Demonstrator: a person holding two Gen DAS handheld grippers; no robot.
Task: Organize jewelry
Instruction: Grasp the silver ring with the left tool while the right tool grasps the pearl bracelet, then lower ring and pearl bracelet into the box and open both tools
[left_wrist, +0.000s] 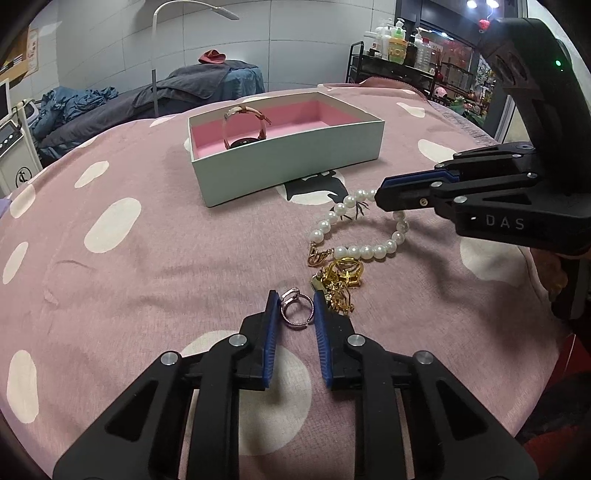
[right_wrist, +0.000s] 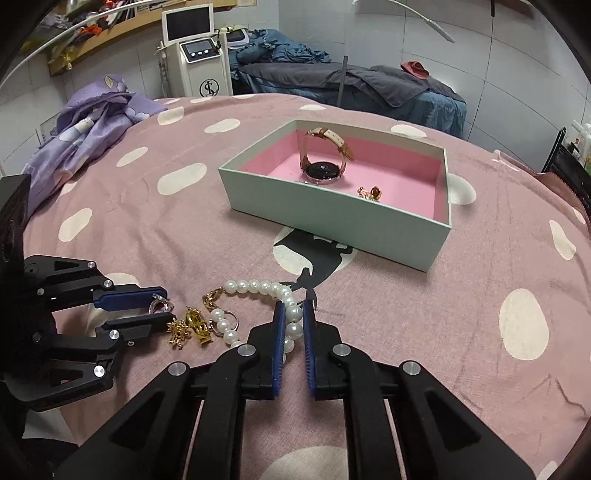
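A: From the left wrist, what is seen?

B: The left gripper (left_wrist: 295, 314) is held with its fingers apart around a small silver open-band ring (left_wrist: 297, 310) lying on the pink spotted cloth (left_wrist: 147, 277); contact cannot be judged. Just beside it a heap of gold charms (left_wrist: 341, 282) is tangled against a white pearl bracelet with a gold clasp (left_wrist: 364, 252). Farther off, a pale green cardboard box with a pink lining (left_wrist: 291, 158) is seen.

A: And from the right wrist?

B: The right gripper (right_wrist: 294, 317) is nearly closed on the pearl strand, beads being pinched between the blue pads (right_wrist: 279, 332). A tan-strapped wristwatch (right_wrist: 325, 162) and a small gold piece (right_wrist: 369, 192) are already seen inside the box.

A: How might these be handled?

B: The ring is judged light, stiff and slippery; it is best taken across the band. The strand is limp and will likely dangle, perhaps dragging the charms.
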